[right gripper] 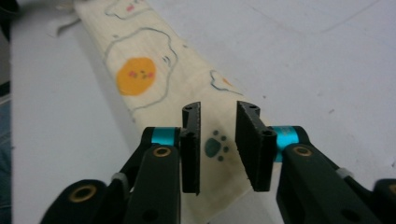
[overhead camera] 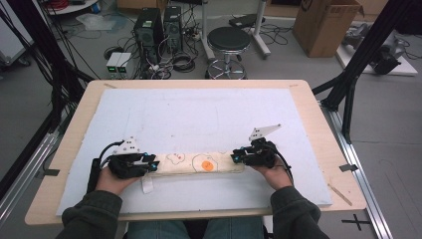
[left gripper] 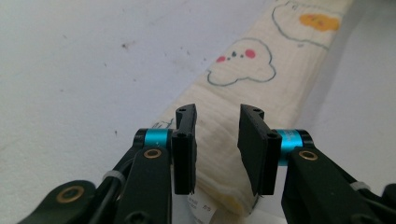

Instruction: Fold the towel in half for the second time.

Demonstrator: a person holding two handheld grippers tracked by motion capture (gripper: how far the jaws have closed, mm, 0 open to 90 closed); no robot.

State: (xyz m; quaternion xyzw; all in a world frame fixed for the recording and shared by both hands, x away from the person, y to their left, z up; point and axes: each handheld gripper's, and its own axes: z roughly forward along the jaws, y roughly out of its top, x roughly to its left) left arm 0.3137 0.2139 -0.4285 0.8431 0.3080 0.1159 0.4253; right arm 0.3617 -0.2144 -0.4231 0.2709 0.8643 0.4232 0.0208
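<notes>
The table [overhead camera: 318, 124] carried a pale blue foam sheet [overhead camera: 209, 109] that covered most of its wooden top. A folded cream cloth [overhead camera: 199, 163], printed with outlined cloud shapes and an orange blob, lay as a long narrow strip on the near part of the sheet, running left to right between the two hands. A small white tag [overhead camera: 147, 184] protruded from the strip near its left end.

The left gripper [overhead camera: 153, 163] rested at the left end of the cloth. In the left gripper view its jaws stood partly open with a clear gap, the cloth [left gripper: 233, 93] lying below and between them; the pads did not press on the fabric.

The right gripper [overhead camera: 236, 158] rested at the right end of the cloth. In the right gripper view its jaws also stood partly open, astride the cloth [right gripper: 154, 88] above a green paw print [right gripper: 215, 148], with no grip on the fabric.
</notes>
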